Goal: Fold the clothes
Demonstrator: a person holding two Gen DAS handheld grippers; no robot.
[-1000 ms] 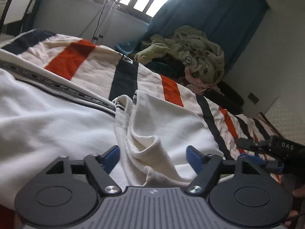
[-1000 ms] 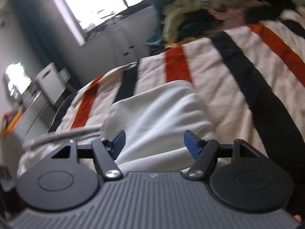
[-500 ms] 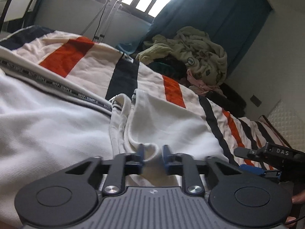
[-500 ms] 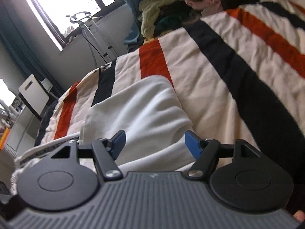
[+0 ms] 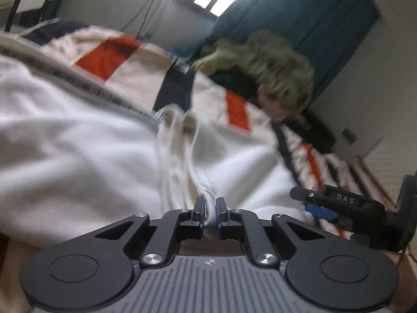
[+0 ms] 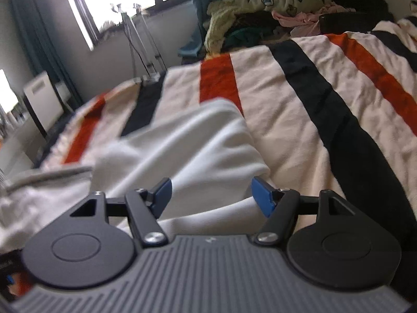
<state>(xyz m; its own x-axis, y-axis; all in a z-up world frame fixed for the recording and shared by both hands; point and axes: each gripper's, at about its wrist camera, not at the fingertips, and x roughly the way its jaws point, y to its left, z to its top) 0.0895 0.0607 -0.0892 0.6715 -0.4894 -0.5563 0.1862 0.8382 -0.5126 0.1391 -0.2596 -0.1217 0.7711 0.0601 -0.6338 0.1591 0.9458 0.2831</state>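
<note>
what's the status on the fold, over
Left gripper shut on white garment fold. Right gripper open, over same garment's edge, not gripping. Garment flat on striped blanket. Nothing in the way.

Garment (image 5: 86,140) lies on the blanket (image 6: 299,109) covering the bed. Left gripper (image 5: 210,210) at 6 o'clock, fingers (image 5: 198,208) pinched on a garment fold. Right gripper (image 5: 338,206) at 3 o'clock, beside the garment edge. Right wrist view: garment between spread fingers (image 6: 262,195), blanket at 3 o'clock. Clothes pile (image 6: 273,2) behind at 12–1 o'clock; window (image 6: 125,2) at 11 o'clock.
</note>
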